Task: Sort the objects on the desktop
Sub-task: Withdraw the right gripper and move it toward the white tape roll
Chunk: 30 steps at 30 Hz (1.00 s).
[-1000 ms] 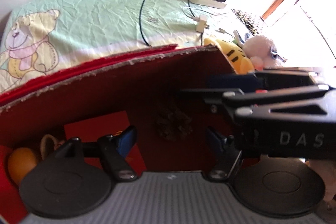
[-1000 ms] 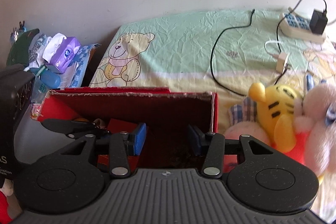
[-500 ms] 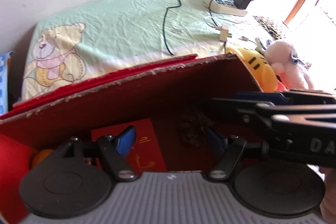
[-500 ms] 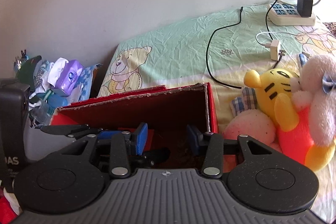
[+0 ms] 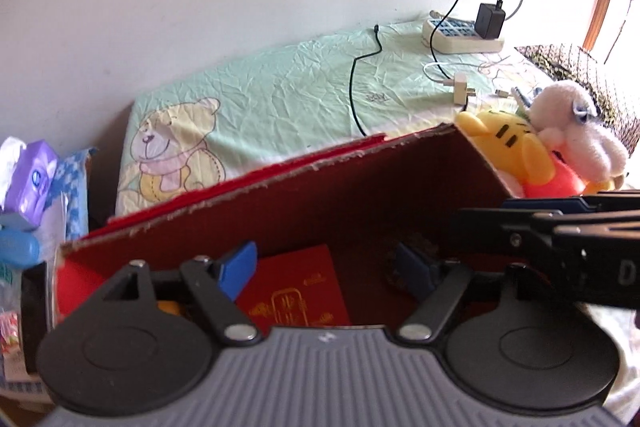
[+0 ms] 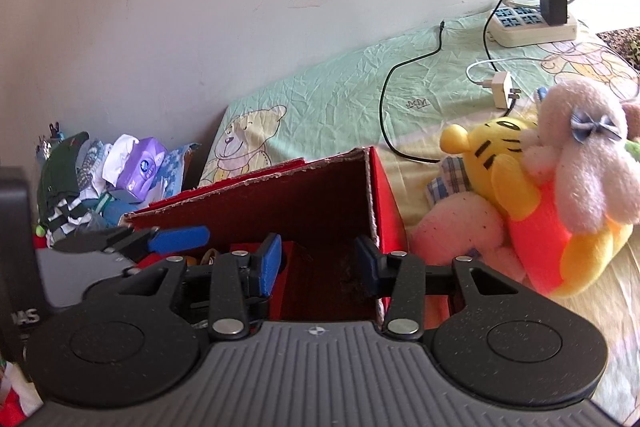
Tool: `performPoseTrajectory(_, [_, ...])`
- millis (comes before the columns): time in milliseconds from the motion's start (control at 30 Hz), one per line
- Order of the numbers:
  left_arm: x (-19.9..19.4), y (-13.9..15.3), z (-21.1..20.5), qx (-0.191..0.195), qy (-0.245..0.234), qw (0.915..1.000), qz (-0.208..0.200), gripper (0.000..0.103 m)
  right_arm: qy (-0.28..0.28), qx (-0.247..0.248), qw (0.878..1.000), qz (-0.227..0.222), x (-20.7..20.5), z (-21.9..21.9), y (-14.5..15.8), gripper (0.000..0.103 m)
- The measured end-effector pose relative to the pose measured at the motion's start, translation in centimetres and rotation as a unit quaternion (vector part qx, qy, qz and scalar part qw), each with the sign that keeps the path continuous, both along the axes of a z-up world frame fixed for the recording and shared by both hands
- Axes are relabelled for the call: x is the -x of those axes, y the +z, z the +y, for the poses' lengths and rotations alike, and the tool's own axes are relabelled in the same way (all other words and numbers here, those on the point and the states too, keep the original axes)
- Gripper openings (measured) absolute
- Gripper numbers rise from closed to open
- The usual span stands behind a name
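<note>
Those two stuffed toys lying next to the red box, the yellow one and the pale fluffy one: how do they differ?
The yellow toy has smooth plush with black stripes on its head and an orange-red body; the fluffy toy is pale, shaggy and unstriped. The fluffy toy wears a small blue bow; no bow shows on the yellow toy. The fluffy toy leans on top, the yellow toy beneath it. Both are soft toys resting on the bed sheet, right of the red box.

Bed [image 6: 340, 99] with green bear-print sheet; red box [image 6: 384, 203] at lower centre, plush toys [image 6: 560, 195] at right, power strip [image 6: 532, 27] and black cable [image 6: 400, 67] seen upper right.
</note>
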<state>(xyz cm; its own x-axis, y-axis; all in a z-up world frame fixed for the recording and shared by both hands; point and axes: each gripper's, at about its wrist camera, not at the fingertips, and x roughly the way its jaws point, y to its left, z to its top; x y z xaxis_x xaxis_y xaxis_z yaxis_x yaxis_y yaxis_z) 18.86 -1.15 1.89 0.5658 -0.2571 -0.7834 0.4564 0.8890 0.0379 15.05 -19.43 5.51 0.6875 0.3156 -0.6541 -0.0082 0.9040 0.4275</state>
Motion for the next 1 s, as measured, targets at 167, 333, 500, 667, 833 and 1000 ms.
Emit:
performPoseTrajectory(167, [1.5,1.1,0.4,-0.014,0.035,0.999,-0.025,0.088,0.002,-0.018,1.0,-0.008,1.0,-0.4,-0.1,0.045])
performPoseTrajectory(333, [3.2,2.0,1.1,-0.016,0.064,0.9971,-0.038,0.091,0.02,-0.022,0.999,-0.029,2.2,-0.1,0.7,0.045])
performPoseTrajectory(500, [4.9,2.8,1.6,-0.012,0.102,0.9938,-0.044,0.092,0.034,-0.035,0.998,-0.044,3.5,-0.5,1.2,0.045])
performPoseTrajectory(667, [6.8,3.8,2.6,-0.002,0.139,0.989,-0.05,0.095,0.046,-0.048,0.997,-0.048,4.8,-1.2,1.6,0.045])
performPoseTrajectory(833, [9.0,5.1,4.3,0.014,0.18,0.9813,-0.068,0.095,0.069,-0.066,0.994,-0.055,6.1,-1.6,2.1,0.045])
performPoseTrajectory(1000, [11.1,5.5,6.7,0.021,0.225,0.9715,-0.072,0.095,0.096,-0.088,0.99,-0.052,7.2,-1.4,1.8,0.046])
